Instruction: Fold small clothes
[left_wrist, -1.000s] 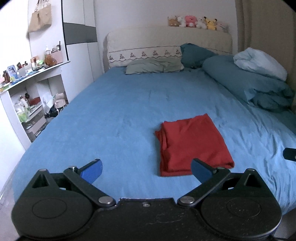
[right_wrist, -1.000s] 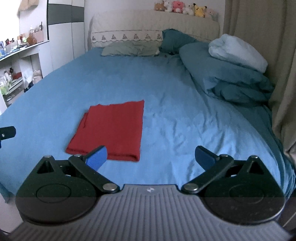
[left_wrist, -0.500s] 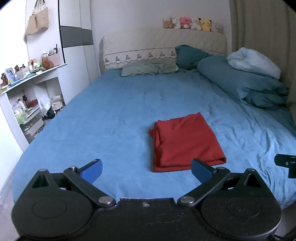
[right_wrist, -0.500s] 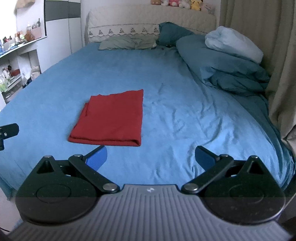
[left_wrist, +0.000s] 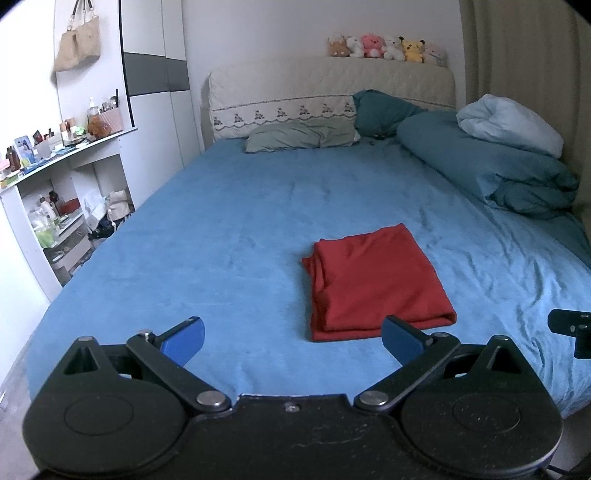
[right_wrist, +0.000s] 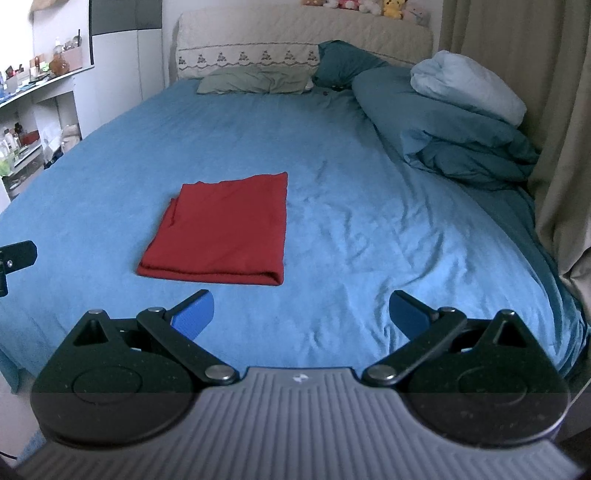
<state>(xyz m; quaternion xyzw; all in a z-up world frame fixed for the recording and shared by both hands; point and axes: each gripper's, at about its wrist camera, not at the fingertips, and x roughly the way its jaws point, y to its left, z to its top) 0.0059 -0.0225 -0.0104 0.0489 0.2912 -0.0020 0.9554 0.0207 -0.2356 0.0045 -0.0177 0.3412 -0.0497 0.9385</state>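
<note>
A red garment (left_wrist: 373, 284) lies folded into a flat rectangle on the blue bed sheet (left_wrist: 229, 236), near the foot of the bed. It also shows in the right wrist view (right_wrist: 221, 236). My left gripper (left_wrist: 293, 341) is open and empty, held back over the bed's near edge, with the garment just ahead to the right. My right gripper (right_wrist: 301, 314) is open and empty, with the garment ahead to the left. Neither gripper touches the cloth.
A rolled teal duvet (left_wrist: 487, 170) with a pale blue blanket (right_wrist: 469, 88) lies along the bed's right side. Pillows (left_wrist: 299, 134) and a headboard stand at the far end. White shelves (left_wrist: 55, 206) with clutter stand left. Curtains (right_wrist: 546, 110) hang right.
Both grippers have drawn back from the folded garment toward the foot of the bed and stay open. The garment has not moved.
</note>
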